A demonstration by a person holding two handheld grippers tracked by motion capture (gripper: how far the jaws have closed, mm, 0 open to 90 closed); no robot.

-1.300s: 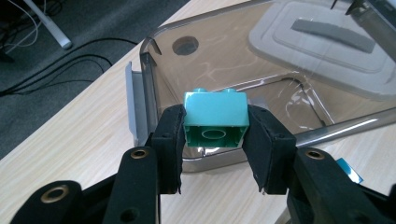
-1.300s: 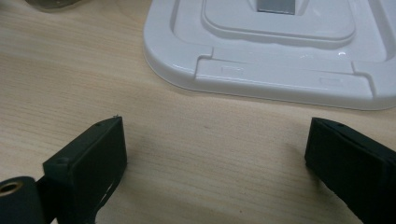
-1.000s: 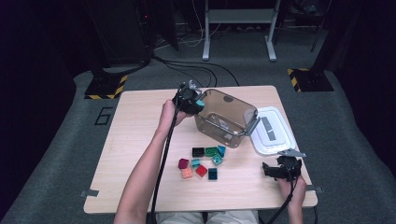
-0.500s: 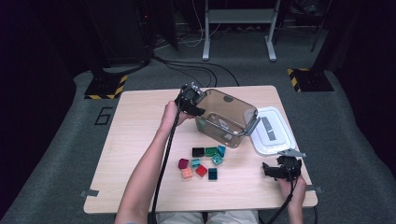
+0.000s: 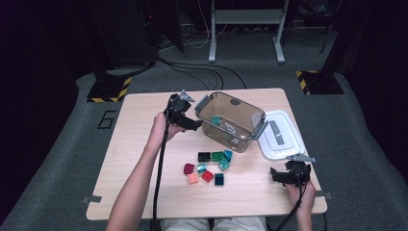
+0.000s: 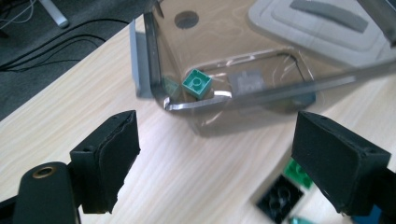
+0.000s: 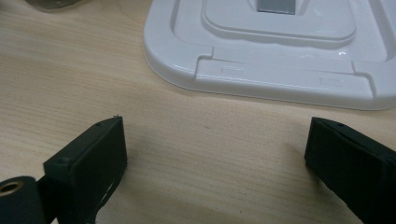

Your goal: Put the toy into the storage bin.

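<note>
teal brick (image 6: 196, 84) sits inside the clear bin (image 5: 231, 121) near the table's far edge, just past the wide-open, empty left gripper (image 6: 215, 158).

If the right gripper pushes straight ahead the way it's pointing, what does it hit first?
Probably the near edge of the white lid. The right gripper is open and empty, with bare table between its jaws and the lid; depth is hard to judge.

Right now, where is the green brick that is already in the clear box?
In the high view, the green brick lies on the floor of the clear box, at its left end, just beyond the open left claw; the white lid lies right of the box.
</note>
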